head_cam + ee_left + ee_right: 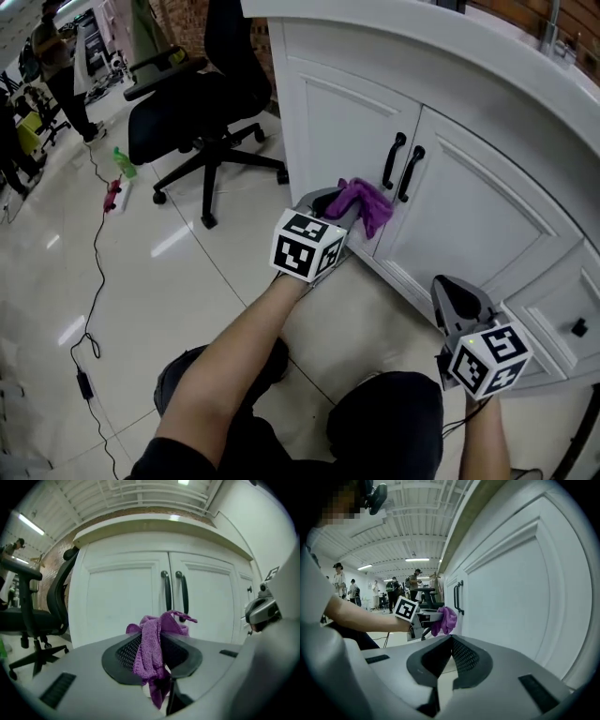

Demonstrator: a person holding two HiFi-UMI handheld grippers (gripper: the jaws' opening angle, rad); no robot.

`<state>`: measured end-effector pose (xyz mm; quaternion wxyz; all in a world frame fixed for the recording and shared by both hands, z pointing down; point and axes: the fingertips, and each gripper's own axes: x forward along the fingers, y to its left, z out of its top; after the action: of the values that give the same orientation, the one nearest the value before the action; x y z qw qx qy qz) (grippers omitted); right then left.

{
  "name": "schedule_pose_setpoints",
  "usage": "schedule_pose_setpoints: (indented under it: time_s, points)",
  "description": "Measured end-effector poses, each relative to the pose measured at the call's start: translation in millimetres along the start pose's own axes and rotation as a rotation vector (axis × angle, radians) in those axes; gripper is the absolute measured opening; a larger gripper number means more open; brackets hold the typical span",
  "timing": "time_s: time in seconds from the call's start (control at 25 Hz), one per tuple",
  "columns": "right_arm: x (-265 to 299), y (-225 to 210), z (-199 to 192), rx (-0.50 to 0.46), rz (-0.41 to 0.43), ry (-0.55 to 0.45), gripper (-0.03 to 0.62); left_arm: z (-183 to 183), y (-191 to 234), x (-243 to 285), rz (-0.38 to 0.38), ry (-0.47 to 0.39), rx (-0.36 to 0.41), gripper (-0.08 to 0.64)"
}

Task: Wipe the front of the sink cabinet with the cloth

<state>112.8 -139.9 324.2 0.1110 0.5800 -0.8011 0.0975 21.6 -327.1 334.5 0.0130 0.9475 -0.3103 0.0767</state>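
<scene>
Faced the white sink cabinet (469,216), spread from 12 to 4 o'clock of the head view, with a curved countertop edge (487,66) overhanging 2 panelled doors. Found glossy tiled floor (187,272) open from 6 round to 10 o'clock, with free room below the doors and along the cabinet's foot. Saw a black office chair (202,103) at 11 o'clock, just beside the cabinet's left corner, crowding that end.

Held the left gripper (342,208) near the centre, aimed toward 2 o'clock at the lower right part of the left door, jaws clamped on the purple cloth (366,202). In the left gripper view, saw the cloth's long axis running along the slit between the jaws, 6 to 12 o'clock: bunched end forward toward the doors, loose tail hanging back at 6 o'clock. Found the bunch at the door face, below the 2 black handles (394,159) at the seam; could not tell touching from just beside.

Held the right gripper (459,300) at 4 o'clock, well apart from the cloth and near the right door's bottom edge, jaws together with nothing between them.

Saw a thin black cable (98,262) across the floor at 9 o'clock and a green bottle (123,162) at 10 o'clock, both well apart from the cabinet.
</scene>
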Motion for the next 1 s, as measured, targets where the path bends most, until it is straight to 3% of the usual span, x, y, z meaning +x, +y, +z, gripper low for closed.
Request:
schedule_pose_setpoints:
  time_s: [0.32,0.56,0.76,1.0]
  points:
    - [-27.9,32.6,34.9,-0.112,0.098,-0.03,0.0,90.5,-19.9,-57.5,0.014,-0.145,0.088,0.11]
    - [-48.2,37.9,62.7,-0.207,0.126,-0.083,0.0,136.0,-38.3,-67.2,0.053,-0.197,0.054,0.11]
    - [-71.5,36.5,90.3,-0.255,0.157,-0.13,0.0,171.2,-58.0,-50.6,0.073,-0.198,0.069,0.11]
    - [-98.7,24.1,83.3,-0.292,0.211,-0.154,0.0,186.7,-63.3,-8.3,0.108,-0.149,0.05,0.11]
